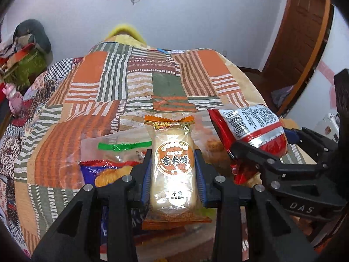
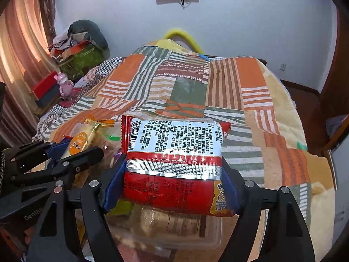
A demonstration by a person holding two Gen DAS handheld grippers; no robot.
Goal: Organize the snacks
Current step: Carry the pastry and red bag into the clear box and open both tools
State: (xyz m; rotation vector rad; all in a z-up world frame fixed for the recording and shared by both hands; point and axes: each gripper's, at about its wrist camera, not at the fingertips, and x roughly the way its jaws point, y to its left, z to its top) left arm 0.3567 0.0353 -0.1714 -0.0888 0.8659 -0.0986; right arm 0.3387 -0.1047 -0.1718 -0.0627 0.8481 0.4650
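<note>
Step in hand: both snacks are lifted clear and carried above the snack pile; placement has not begun.

The left tongs [image 1: 173, 170] are clamped on the rice cracker packet [image 1: 172, 163], blue pads pressing its long sides, label facing the camera. The right tongs [image 2: 172, 174] are clamped on the red snack bag [image 2: 174, 166], printed back side up. In the left wrist view the red bag sits at 3 o'clock of the cracker packet, close but apart.

Below the left tongs, at 9 o'clock, lie a clear bag with green seal [image 1: 113, 150] and a blue-and-red packet [image 1: 102, 170]. Below the right tongs, at 6 o'clock, a clear plastic box [image 2: 174, 229] holds round biscuits. All rest on the patchwork quilt [image 2: 218, 91].

Next move, by judgement: carry each packet to a grouping spot and lower it before parting the tongs. No destination container is identifiable.

Hidden: the tongs and packets cover the pile's centre; the box lid state cannot be determined.
</note>
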